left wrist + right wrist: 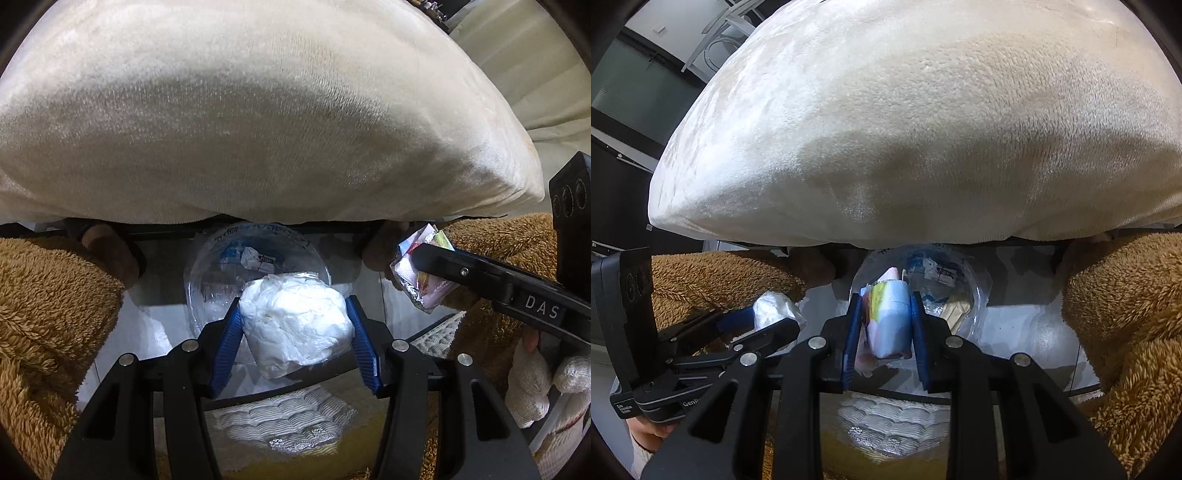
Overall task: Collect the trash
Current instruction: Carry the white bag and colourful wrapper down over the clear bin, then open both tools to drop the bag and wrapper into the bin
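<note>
Both grippers are hovering over the bin (258, 258) at twelve o'clock: left gripper (295, 332) clamping a wad (295, 325), right gripper (882, 321) pinching a wrapper (890, 317). Releasing early risks missing it.

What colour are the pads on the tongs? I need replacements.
Blue, ribbed pads on black arms; clearest in the left wrist view, gripping the white wad.
</note>
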`<state>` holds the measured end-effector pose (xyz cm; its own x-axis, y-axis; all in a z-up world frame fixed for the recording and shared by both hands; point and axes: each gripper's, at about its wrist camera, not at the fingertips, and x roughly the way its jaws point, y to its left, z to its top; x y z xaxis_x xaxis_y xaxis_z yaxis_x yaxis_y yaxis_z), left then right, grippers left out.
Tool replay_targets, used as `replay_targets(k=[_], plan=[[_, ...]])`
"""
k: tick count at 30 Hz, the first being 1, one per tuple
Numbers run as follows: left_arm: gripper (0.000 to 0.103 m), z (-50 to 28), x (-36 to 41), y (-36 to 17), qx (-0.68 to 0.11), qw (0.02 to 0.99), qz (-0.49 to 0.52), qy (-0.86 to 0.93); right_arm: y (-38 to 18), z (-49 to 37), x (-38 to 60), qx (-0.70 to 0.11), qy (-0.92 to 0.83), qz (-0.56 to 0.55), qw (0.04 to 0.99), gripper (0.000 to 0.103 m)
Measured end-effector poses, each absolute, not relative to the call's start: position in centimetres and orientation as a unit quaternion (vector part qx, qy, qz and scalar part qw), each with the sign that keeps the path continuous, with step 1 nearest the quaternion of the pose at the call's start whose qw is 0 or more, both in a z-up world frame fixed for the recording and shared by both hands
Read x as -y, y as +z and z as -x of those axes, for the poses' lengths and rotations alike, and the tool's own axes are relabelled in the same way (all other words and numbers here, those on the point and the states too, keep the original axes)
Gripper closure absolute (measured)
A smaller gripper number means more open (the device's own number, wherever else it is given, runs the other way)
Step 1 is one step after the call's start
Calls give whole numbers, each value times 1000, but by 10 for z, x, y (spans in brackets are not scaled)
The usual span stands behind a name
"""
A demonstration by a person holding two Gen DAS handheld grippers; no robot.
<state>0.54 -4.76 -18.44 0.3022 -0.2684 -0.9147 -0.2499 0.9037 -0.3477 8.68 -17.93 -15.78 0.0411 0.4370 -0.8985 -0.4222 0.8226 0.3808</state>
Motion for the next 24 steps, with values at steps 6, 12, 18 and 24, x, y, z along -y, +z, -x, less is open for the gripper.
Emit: replay_targets(k=[6,12,18,24], plan=[[50,-8,48,-187,-602,767,221,-1,-170,-93,174,-644,276,-3,713,75],[50,-10,51,-193,-618,755,219,4,-179,-93,171,-656,265,6,707,75],[50,-8,51,-198,-627,748,217,7,-186,-97,171,-665,259,-1,701,75],[49,-9,53,-200,-633,744,215,7,-186,-99,173,-666,254,-10,701,73]])
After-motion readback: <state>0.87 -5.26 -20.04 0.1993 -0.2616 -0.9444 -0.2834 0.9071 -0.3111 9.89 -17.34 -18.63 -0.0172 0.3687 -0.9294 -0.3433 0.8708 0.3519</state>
